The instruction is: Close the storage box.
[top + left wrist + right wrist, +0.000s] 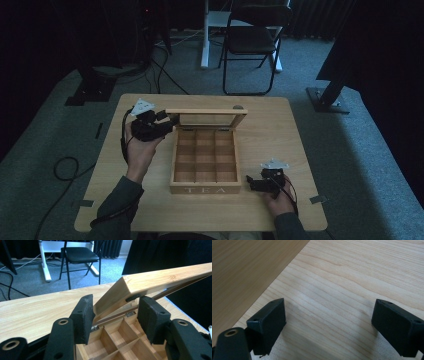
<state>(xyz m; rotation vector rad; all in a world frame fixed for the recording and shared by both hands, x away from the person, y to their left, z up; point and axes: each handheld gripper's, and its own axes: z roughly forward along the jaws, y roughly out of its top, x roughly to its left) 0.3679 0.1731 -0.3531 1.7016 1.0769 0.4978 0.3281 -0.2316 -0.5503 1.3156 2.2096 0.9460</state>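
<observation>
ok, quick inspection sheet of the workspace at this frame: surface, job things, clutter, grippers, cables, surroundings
Surface: light wooden table, bare around the box.
Job's things: wooden tea box marked TEA, at mid-table, compartments look empty; its glass-paned lid stands raised at the far side.
Clutter: a small dark round thing on the table behind the lid, too small to identify.
Grippers: left gripper at the lid's left corner, jaws either side of the corner, pads not pressing it; right gripper open over bare table right of the box.
Cables: one trails from each gripper; more cables on the floor to the left.
Surroundings: grey carpet, a black folding chair and a white stand beyond the table, dark curtains.
</observation>
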